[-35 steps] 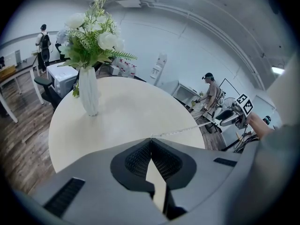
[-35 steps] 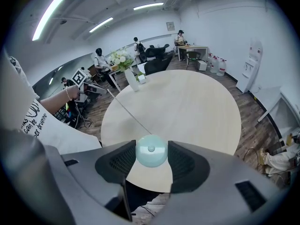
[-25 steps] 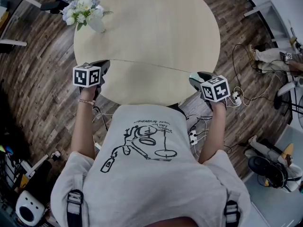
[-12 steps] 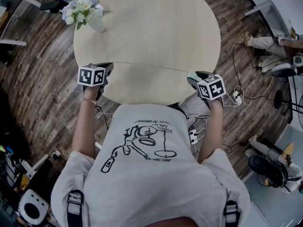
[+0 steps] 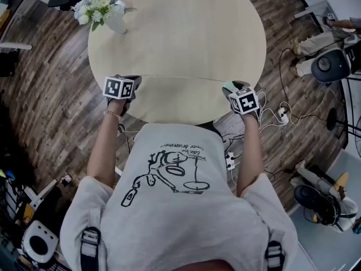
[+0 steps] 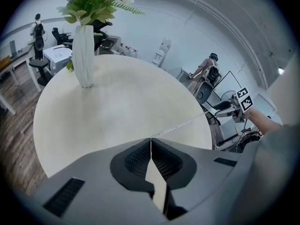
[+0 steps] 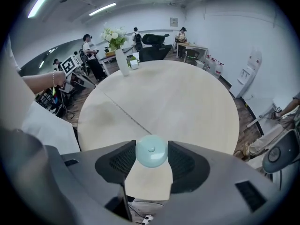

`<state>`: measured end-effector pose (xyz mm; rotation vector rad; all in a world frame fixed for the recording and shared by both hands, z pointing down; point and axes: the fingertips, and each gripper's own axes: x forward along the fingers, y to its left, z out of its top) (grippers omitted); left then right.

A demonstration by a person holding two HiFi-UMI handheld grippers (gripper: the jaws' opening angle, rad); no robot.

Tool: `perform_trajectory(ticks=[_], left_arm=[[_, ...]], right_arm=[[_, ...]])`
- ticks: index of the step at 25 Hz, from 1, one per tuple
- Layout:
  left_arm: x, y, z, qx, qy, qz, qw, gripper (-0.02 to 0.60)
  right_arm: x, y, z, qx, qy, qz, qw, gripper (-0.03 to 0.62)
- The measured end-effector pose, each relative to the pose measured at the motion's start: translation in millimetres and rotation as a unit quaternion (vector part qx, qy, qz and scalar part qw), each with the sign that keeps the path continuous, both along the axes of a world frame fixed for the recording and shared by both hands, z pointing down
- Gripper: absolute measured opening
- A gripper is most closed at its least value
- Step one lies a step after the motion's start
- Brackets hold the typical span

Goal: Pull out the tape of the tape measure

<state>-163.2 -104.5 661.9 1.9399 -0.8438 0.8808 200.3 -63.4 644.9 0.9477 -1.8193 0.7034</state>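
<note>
A round pale-green tape measure case point(image 7: 151, 150) sits clamped between the jaws of my right gripper point(image 7: 151, 157), at the table's near right edge point(image 5: 230, 87). Its thin tape point(image 5: 180, 79) stretches straight across the near part of the round beige table point(image 5: 180, 27) to my left gripper point(image 5: 135, 79). The left gripper point(image 6: 150, 142) is shut on the tape's end; from there the tape point(image 6: 180, 124) runs right toward the other gripper's marker cube point(image 6: 244, 99). In the right gripper view the tape point(image 7: 123, 109) heads left toward the left gripper's cube point(image 7: 70, 64).
A white vase of flowers point(image 5: 107, 11) stands at the table's far left edge. Cables and a power strip point(image 5: 280, 116) lie on the wood floor to the right. Office chairs, desks and people fill the room beyond the table.
Both grippers have moved inward toward each other along the table's near edge, so the stretched span of tape is shorter. Each keeps its hold.
</note>
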Motion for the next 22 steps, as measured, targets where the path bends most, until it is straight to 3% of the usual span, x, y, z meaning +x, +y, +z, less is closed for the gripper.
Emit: perform_trajectory(ticks=[22], left_arm=[[-3.1,-5.1,79.5,-0.016,-0.036,-0.018,0.9990,0.023]], right_arm=[[-2.8,-10.4,93.1,-0.004,0.032,0.001,0.999,0.224]])
